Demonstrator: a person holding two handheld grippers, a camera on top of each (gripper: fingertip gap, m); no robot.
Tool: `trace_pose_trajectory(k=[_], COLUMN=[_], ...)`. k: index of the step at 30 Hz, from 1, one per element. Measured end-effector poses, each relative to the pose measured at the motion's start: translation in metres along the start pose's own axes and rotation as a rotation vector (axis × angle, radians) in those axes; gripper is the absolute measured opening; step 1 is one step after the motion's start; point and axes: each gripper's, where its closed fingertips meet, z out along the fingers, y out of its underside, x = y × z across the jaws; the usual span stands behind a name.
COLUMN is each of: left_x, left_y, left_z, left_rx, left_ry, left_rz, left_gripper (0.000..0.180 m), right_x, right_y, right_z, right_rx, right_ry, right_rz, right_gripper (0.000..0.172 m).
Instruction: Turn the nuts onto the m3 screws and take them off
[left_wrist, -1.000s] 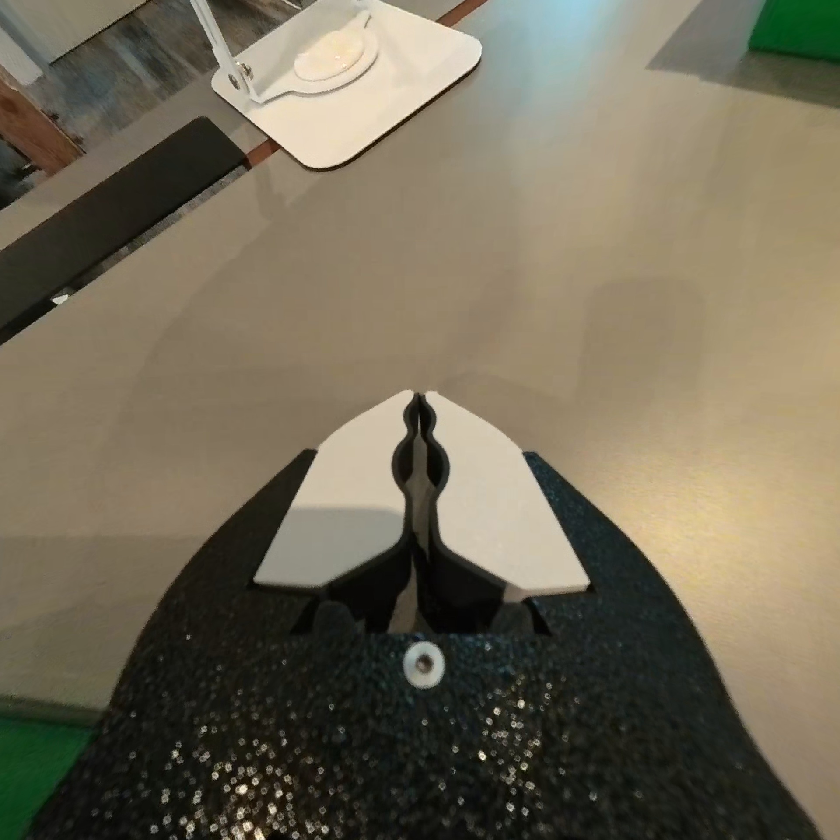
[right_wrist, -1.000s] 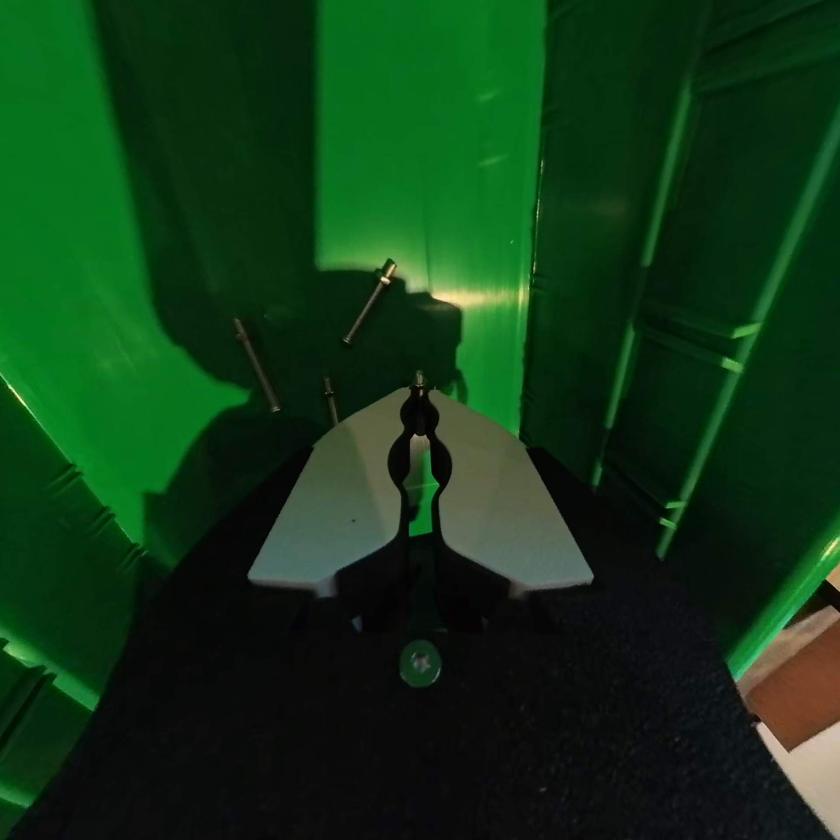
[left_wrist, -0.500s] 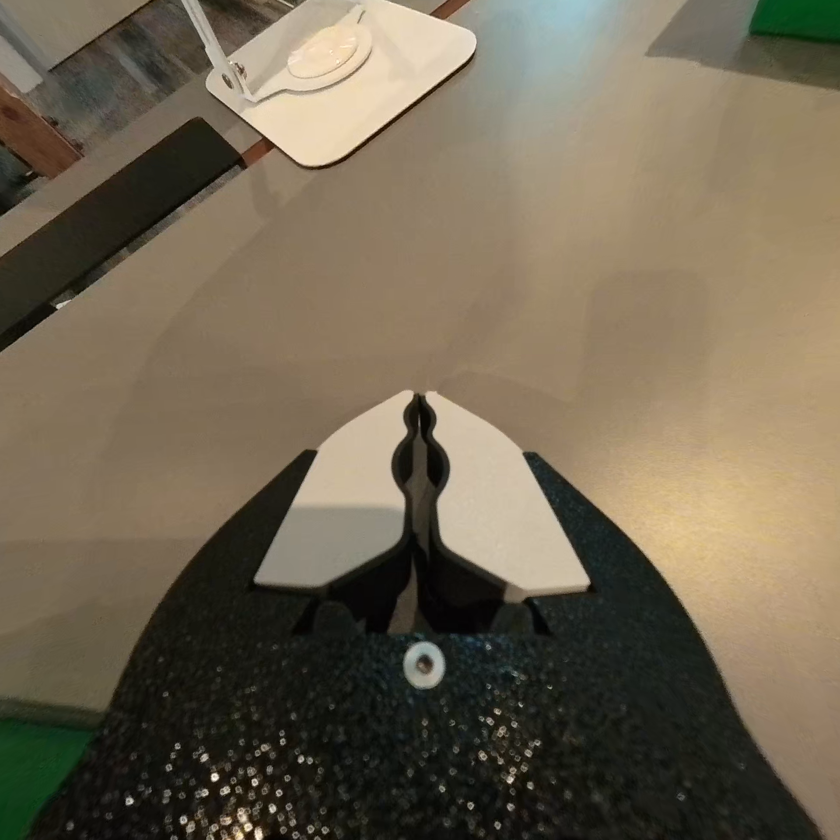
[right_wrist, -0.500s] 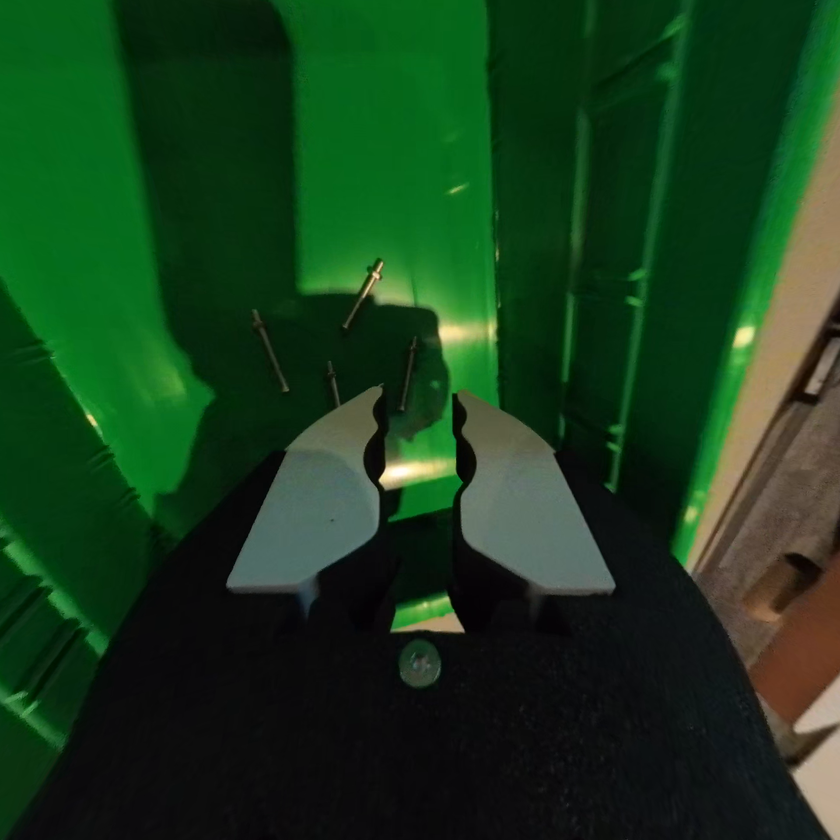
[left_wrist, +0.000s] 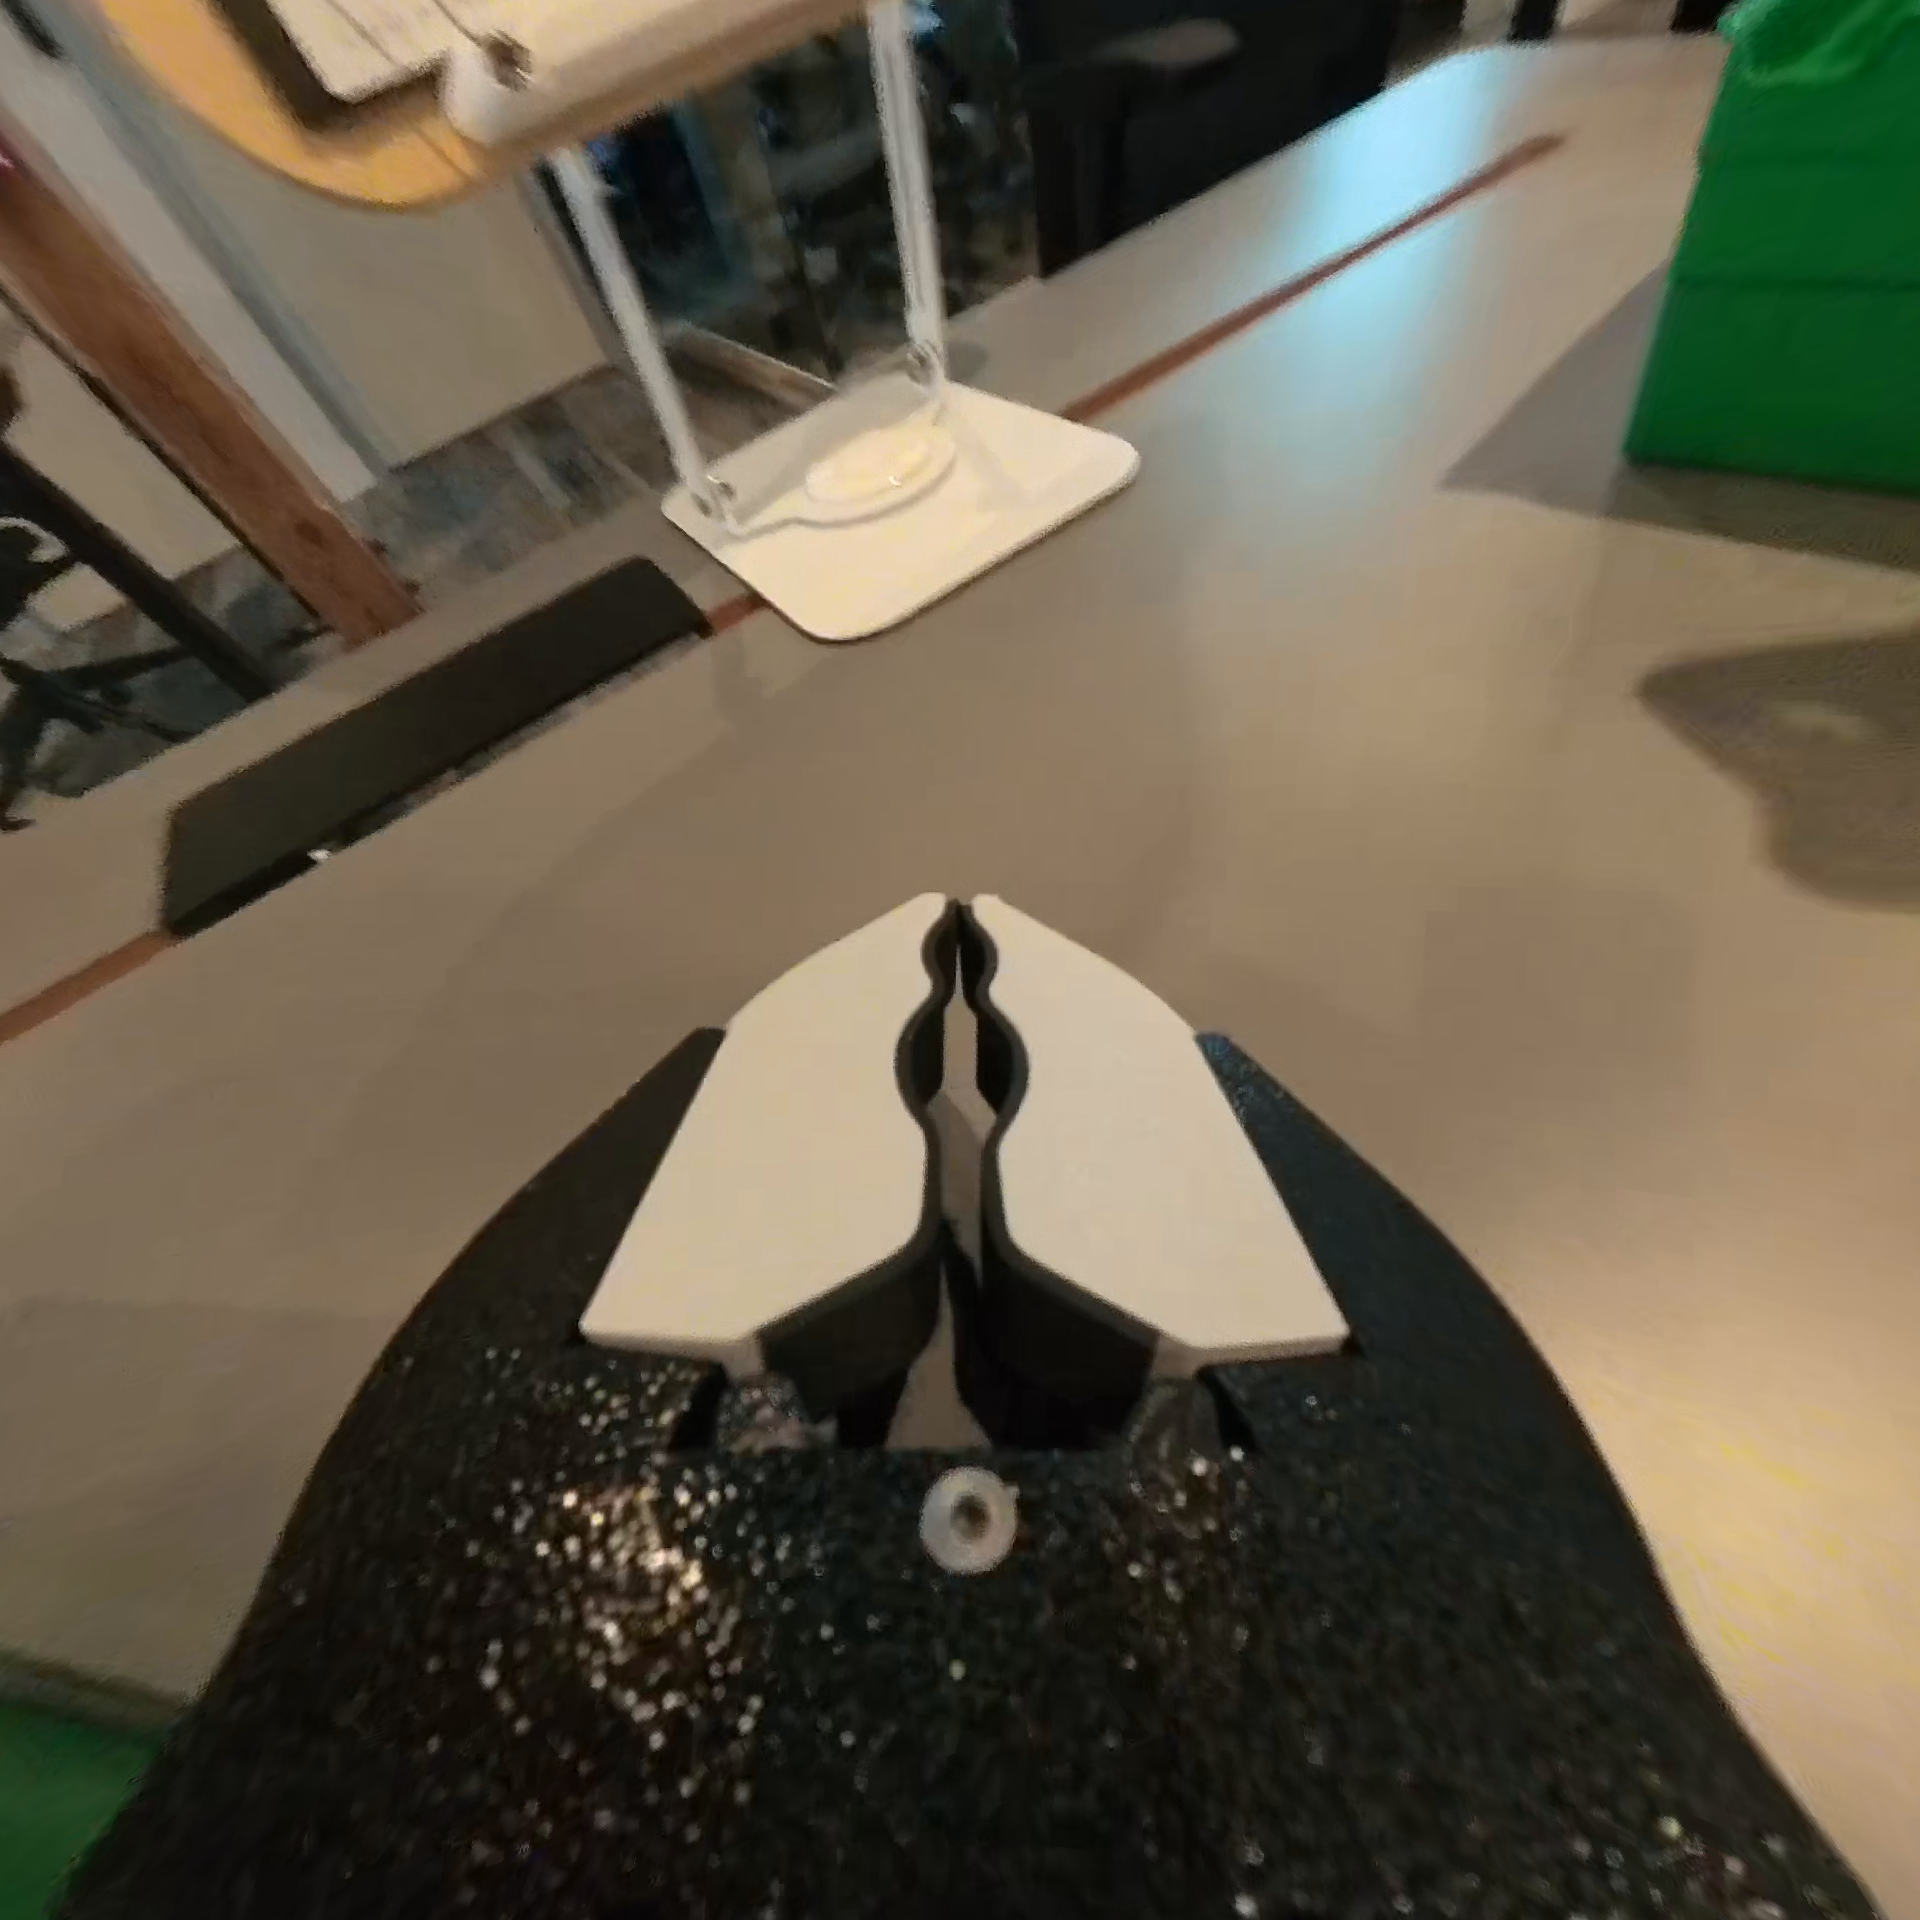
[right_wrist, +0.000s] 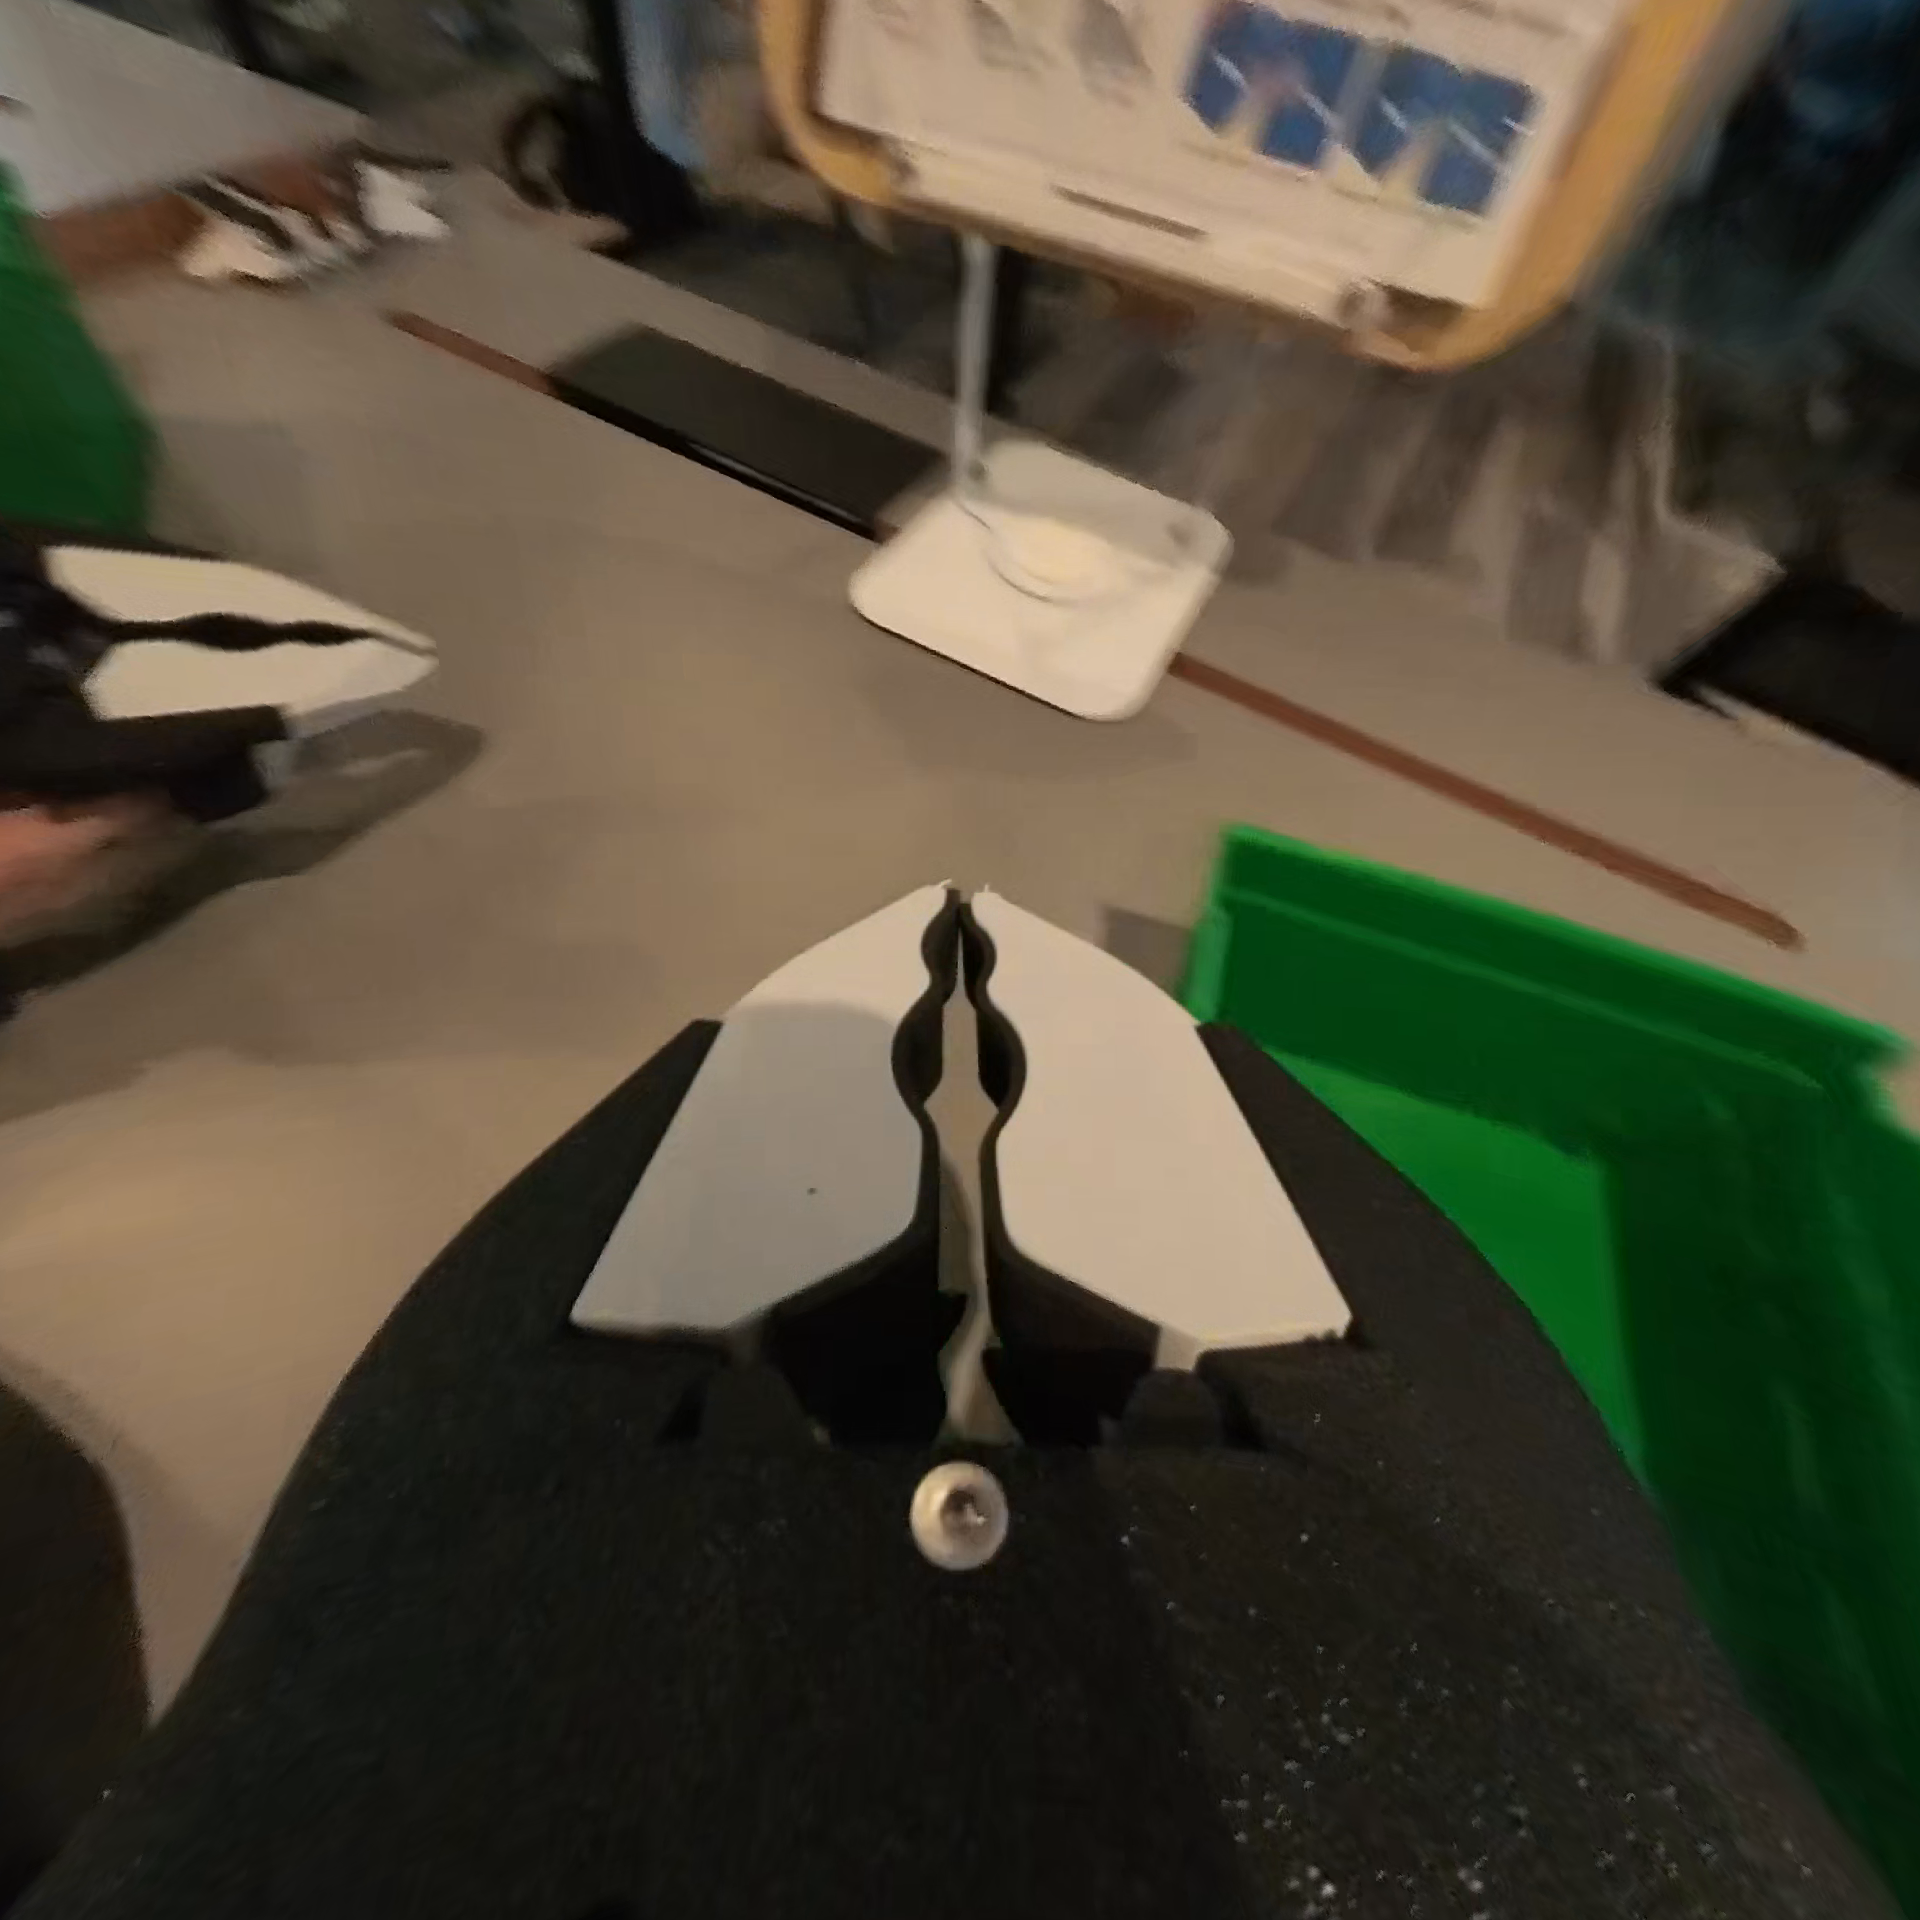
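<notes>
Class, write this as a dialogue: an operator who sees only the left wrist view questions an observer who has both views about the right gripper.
Operator: Is the right gripper open?
Observer: No. The right gripper has its fingers closed together, and no screw shows at the tips.
Operator: Where is it?
Observer: Over the table, just left of a green bin whose open top faces the camera.
</notes>
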Motion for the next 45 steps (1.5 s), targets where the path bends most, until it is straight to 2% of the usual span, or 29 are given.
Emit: trace_pose_trajectory(k=[5,10,16,21,26,45], left_x=[-0.02,-0.042,-0.077,-0.095,-0.092,-0.122], left_y=[-0.011,-0.016,-0.012,-0.002,0.006,0.055], left_z=[0.001,0.001,0.005,-0.003,-0.017,-0.112], left_rx=[0.056,0.078,0.047,0.014,-0.023,-0.11], left_ry=[-0.109,-0.206,-0.342,-0.425,-0.447,-0.602], left_rz=[-0.089,-0.186,-0.241,-0.256,-0.231,-0.275], left_gripper=[0.0,0.0,0.0,0.0,0.0,0.0], right_x=[-0.07,-0.095,-0.113,-0.128,-0.131,-0.127], right_y=[0.016,0.015,0.026,0.034,0.037,0.035], right_z=[0.047,0.065,0.067,0.069,0.072,0.071], right_rx=[0.102,0.306,0.415,0.404,0.395,0.404], right_ry=[-0.215,-0.202,-0.165,-0.224,-0.245,-0.272], right_rz=[-0.004,0.002,-0.081,-0.082,-0.08,-0.019], right_gripper=[0.0,0.0,0.0,0.0,0.0,0.0])
